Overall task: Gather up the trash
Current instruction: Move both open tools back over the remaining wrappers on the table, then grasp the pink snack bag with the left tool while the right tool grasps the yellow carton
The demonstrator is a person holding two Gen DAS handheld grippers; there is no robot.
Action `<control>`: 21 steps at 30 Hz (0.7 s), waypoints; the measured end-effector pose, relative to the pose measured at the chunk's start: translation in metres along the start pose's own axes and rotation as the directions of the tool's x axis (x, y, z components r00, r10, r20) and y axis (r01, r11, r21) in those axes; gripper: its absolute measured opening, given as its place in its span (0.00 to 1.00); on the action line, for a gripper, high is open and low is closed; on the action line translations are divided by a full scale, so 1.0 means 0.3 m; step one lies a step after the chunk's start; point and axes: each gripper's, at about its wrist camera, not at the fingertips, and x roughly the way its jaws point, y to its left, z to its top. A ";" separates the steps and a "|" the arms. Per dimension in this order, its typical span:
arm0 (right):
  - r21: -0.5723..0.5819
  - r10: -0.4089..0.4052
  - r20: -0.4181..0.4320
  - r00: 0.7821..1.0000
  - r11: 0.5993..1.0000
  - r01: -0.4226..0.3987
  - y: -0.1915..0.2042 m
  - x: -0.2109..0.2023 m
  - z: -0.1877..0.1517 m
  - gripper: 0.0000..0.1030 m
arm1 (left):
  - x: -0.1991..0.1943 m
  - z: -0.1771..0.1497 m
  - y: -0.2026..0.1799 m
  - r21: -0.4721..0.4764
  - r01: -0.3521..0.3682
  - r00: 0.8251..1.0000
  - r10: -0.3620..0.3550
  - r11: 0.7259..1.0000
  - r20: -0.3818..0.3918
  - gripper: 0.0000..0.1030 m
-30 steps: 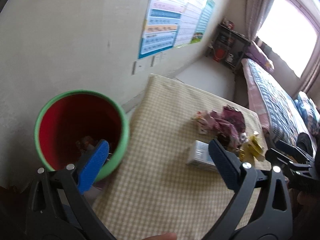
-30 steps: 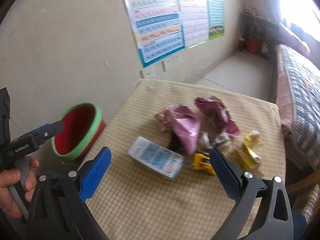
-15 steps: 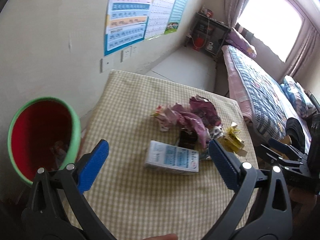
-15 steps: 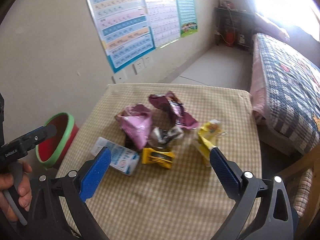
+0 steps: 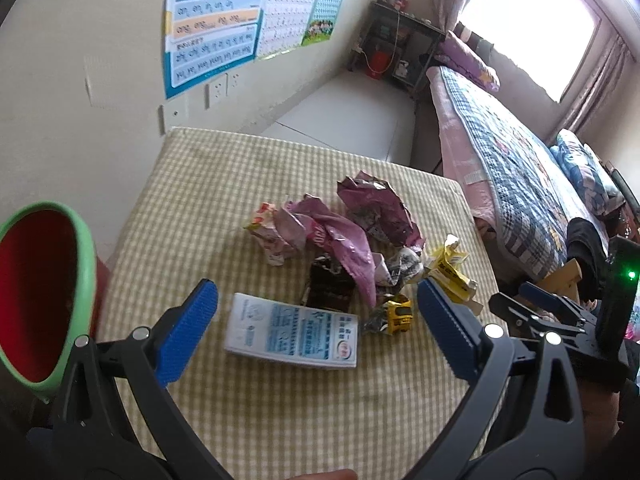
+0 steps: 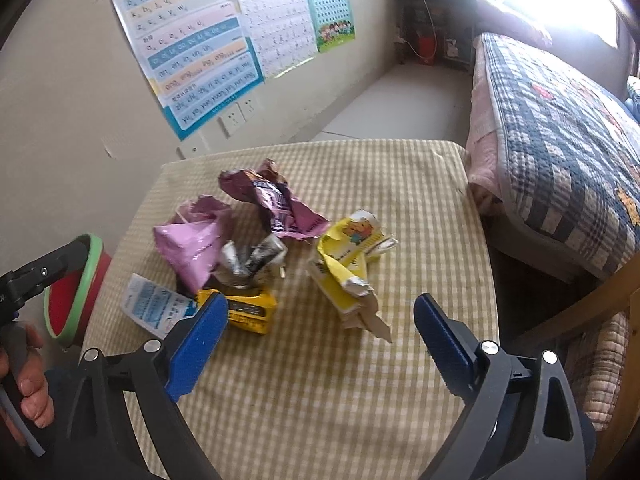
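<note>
Both tongs hang released over a checked tabletop (image 5: pixel 208 184), each with its 2 blue pads spread wide and nothing between them. The left tongs (image 5: pixel 318 320) hover above a white and blue pack (image 5: pixel 290 332) that lies flat at the near left of the litter. The right tongs (image 6: pixel 320 320) hover above a crushed yellow carton (image 6: pixel 348 268) that lies a little apart, on the right of the heap.

The trash sits in a loose cluster at the middle of the tabletop. A pink bag (image 6: pixel 192 240) and a purple wrapper (image 6: pixel 276 204) lie at the far side, touching a crumpled silver wrapper (image 6: pixel 252 260) between them. A small yellow wrapper (image 6: pixel 248 312) lies just in front of the silver one, beside the pack. From the left wrist view a dark wrapper (image 5: pixel 330 284) shows between the pack and the pink bag.

A bin (image 5: pixel 36 300), red inside with a green rim, stands off the tabletop's left edge, near the wall. A hand (image 6: pixel 24 392) grips the left handle at the left border of the right wrist view. A bed (image 6: pixel 560 128) with a plaid quilt runs along the right, and 3 posters (image 6: pixel 192 44) hang on the wall.
</note>
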 end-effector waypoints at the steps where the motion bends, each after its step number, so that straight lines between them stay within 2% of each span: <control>1: 0.004 0.001 -0.006 1.000 1.000 -0.001 -0.008 0.011 0.001 0.88 | 0.013 0.002 -0.005 0.003 0.003 1.000 -0.003 1.000 -0.007 0.95; 9: 0.019 0.001 -0.050 0.999 1.000 -0.001 -0.049 0.100 0.005 0.85 | 0.117 0.027 -0.050 0.018 0.021 0.999 -0.020 1.000 -0.049 0.95; 17: 0.025 0.007 -0.081 0.997 1.000 -0.005 -0.072 0.175 0.019 0.75 | 0.222 0.049 -0.070 0.022 0.016 0.995 -0.014 1.000 -0.097 0.94; 20: 0.033 0.015 -0.091 0.996 0.999 -0.012 -0.080 0.195 0.019 0.72 | 0.262 0.061 -0.067 0.013 0.016 0.993 -0.014 1.000 -0.116 0.87; 21: 0.032 0.018 -0.094 0.995 0.999 -0.015 -0.081 0.201 0.019 0.71 | 0.270 0.063 -0.064 0.011 0.018 0.992 -0.016 1.000 -0.124 0.81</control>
